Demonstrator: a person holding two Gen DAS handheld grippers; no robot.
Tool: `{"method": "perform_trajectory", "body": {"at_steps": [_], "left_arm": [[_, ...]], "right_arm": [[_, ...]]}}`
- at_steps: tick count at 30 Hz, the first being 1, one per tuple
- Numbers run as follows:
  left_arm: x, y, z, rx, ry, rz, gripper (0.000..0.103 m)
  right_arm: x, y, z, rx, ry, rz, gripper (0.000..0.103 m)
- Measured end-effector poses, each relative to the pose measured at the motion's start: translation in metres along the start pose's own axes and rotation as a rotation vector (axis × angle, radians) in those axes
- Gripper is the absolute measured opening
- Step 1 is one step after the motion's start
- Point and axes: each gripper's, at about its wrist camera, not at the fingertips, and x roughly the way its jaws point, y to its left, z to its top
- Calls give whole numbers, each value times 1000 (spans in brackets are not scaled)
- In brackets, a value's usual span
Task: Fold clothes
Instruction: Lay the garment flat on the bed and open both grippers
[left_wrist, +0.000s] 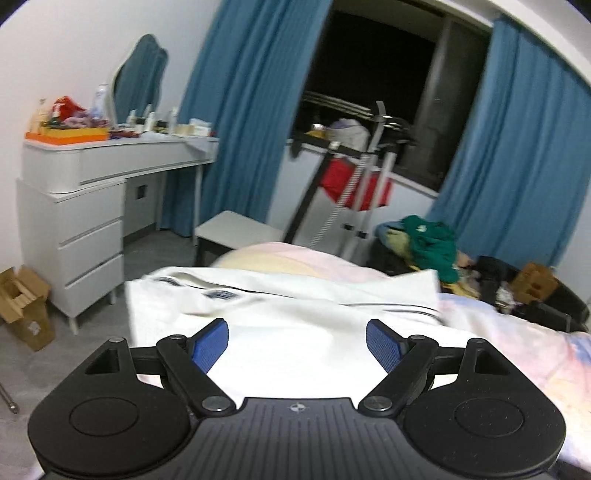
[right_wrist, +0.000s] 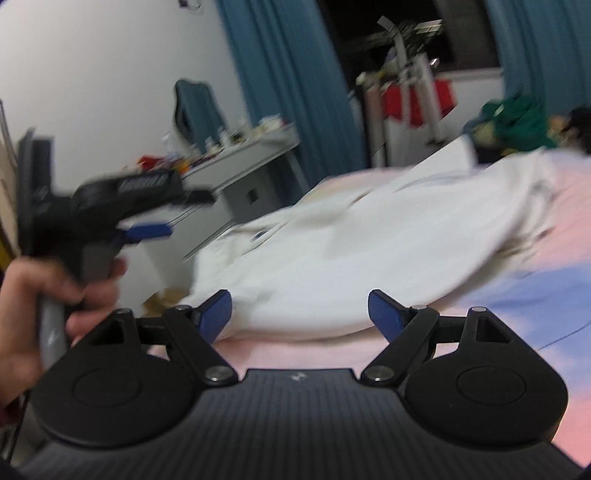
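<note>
A: Where is the white garment (left_wrist: 280, 314)?

B: It lies spread on your bed (right_wrist: 535, 280), bunched toward the foot-end edge, one side reaching the bed's left edge near the dresser (left_wrist: 74, 236).

A: And your left gripper (left_wrist: 297, 345)?

B: Your jaws stand wide apart with nothing between them, held just above the garment.

A: Your right gripper (right_wrist: 299, 314)?

B: Also spread wide and empty, at the garment's near hem, over the pink sheet. The right view is blurred, yet it shows your hand (right_wrist: 48, 295) gripping the left gripper's handle off the bed's left side.
</note>
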Motion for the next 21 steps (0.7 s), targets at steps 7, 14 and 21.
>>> {"method": "perform_trajectory", "body": {"at_steps": [7,14,21], "left_arm": [[-6,-102,-37,90,-14,-86,87],[23,-155,-83,199,55,-169,90],[54,-144,-114,204,84,-126,90]], "right_arm": [[-42,-64,15,-104,-89,-187,83],[-63,-127,-4,-5,-128,-274,83],[-67,-156,-9,90,-138,-278,83]]}}
